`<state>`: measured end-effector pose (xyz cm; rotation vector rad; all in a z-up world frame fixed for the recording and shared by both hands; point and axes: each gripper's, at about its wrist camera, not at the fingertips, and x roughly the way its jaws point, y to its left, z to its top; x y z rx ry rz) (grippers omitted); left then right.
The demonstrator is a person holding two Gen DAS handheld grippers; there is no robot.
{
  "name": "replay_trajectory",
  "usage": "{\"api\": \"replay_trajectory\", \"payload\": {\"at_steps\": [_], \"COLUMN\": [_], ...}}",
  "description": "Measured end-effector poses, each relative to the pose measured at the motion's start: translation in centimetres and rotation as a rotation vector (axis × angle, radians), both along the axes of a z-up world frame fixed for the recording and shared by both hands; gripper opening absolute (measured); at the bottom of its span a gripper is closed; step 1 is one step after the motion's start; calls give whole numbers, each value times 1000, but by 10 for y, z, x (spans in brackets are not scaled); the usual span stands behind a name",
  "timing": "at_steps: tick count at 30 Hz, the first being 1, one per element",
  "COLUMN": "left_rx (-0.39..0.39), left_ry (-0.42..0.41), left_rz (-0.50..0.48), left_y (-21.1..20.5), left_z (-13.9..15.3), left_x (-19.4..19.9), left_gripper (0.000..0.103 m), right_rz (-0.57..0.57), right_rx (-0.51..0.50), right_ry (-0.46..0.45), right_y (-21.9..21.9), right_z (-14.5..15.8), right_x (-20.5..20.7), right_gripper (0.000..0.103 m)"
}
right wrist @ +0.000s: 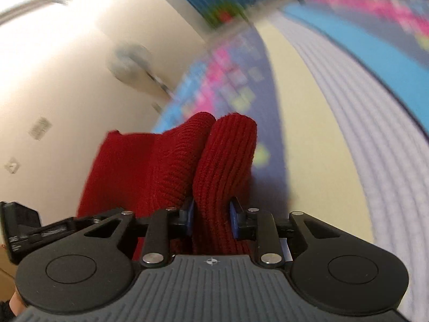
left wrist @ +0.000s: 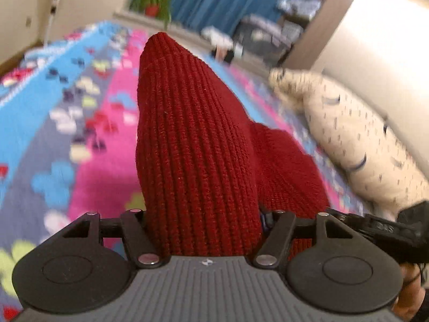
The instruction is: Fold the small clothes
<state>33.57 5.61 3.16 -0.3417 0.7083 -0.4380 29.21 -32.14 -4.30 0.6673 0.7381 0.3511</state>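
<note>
**A:** Your left gripper [left wrist: 203,230] is clamped on the red knit [left wrist: 193,145]. A thick ribbed fold fills the whole gap between the jaws and stands up out of them in a tall cone. The fingers themselves are buried; only a sliver of blue pad [left wrist: 265,221] peeks out on the right side of the cloth.

**B:** And your right gripper [right wrist: 211,220]?

**A:** Closed on the same knit [right wrist: 225,166], with a narrower bunch in it. Both blue pads [right wrist: 233,221] press against the cloth, one on each side. The pinched fold rises straight ahead of the fingers, and a second lobe of the knit hangs off to its left, outside the jaws.

**B:** Where does the rest of the garment lie?

**A:** In your left view, more red cloth spreads to the right behind the cone, down toward the bedspread [left wrist: 88,134]. Whether it rests on the bedspread or hangs free, you cannot tell. A cream pillow [left wrist: 356,145] lies beyond it, near the wall.

**B:** What is hard to read?

**A:** Your right view is smeared with motion blur, so the bedspread [right wrist: 228,80] is only streaks of blue and pink. The knit's full outline is cut off by both gripper bodies, and what kind of garment it is cannot be made out.
</note>
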Motion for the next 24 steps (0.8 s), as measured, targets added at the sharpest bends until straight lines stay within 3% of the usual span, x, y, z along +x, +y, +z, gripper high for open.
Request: {"api": "replay_trajectory", "payload": {"at_steps": [3,5,7,8,10,13,15,17,19,20,22,24], "left_rx": [-22,19,105,128,98,95,86,96,168,251,422,483], "left_ry": [-29,50,197,215,203,121,101,97,80,56,23,-8], "left_rz": [36,105,192,231,263,280,287,235,172,135,64,48], "left_y": [12,23,30,34,43,44,41,33,22,10,-10,-18], "left_z": [-4,-22,-38,-39,-28,-9,-2,1,7,7,0,0], "left_x": [14,29,41,40,37,27,21,14,9,4,-9,-29], "left_gripper": [80,86,85,85,85,84,84,80,75,73,72,67], "right_rz": [-12,-37,-96,-138,-143,-14,129,249,325,357,355,339], "right_rx": [-73,-138,-177,-162,-79,-52,-34,-59,-203,-259,-245,-222], "right_ry": [-75,32,161,187,151,40,53,93,113,129,165,187], "right_y": [13,18,12,5,-5,6,24,43,67,76,75,67], "right_z": [3,-18,-40,-42,-33,-11,-10,-16,-21,-26,-33,-31], "right_x": [15,36,47,47,44,41,46,45,37,34,30,26], "right_gripper": [33,39,41,40,40,46,61,62,54,32,23,19]}}
